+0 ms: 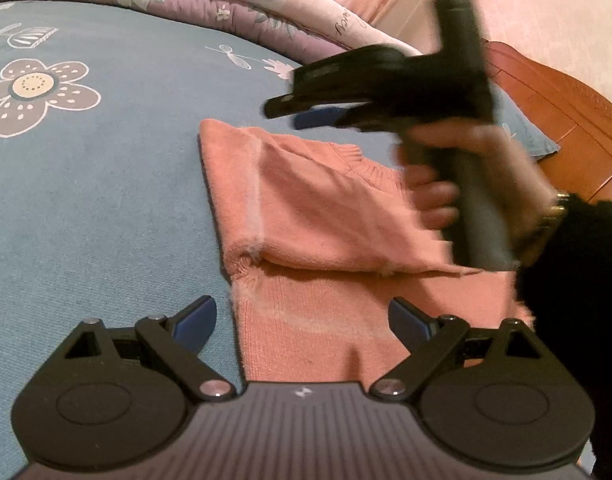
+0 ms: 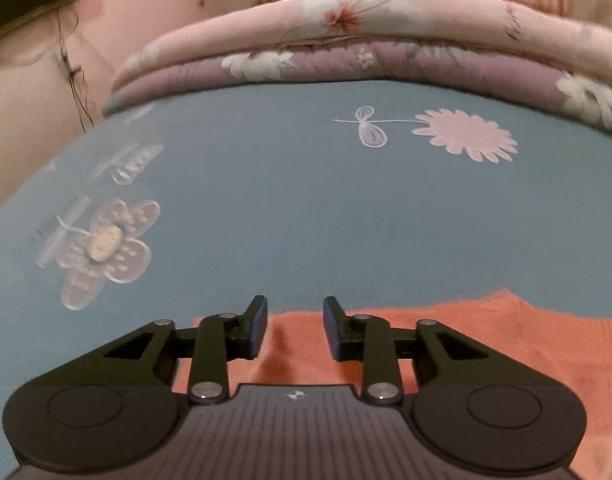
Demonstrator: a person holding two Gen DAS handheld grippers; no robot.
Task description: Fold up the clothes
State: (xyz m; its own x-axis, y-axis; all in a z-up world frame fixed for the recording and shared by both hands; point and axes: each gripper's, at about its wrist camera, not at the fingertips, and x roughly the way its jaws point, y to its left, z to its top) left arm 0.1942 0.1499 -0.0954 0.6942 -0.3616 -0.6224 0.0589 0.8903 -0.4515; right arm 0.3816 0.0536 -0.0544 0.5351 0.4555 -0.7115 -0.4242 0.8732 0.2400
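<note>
A salmon-orange knitted sweater (image 1: 306,208) lies on the blue flowered bedsheet (image 1: 106,200), with one part folded over the rest. My left gripper (image 1: 302,316) hovers over its near edge, jaws wide apart and nothing between them. A person's hand (image 1: 446,184) holds my right gripper (image 1: 294,114), blurred, above the sweater's far edge. In the right wrist view the right gripper (image 2: 295,312) is partly open over the edge of the sweater (image 2: 486,340), and no cloth is between its pads.
A folded pink and purple flowered quilt (image 2: 346,40) lies along the far side of the bed. A wooden bed board (image 1: 566,120) stands at the right. A dark sleeve (image 1: 578,300) fills the right edge. Bare sheet (image 2: 266,200) stretches beyond the sweater.
</note>
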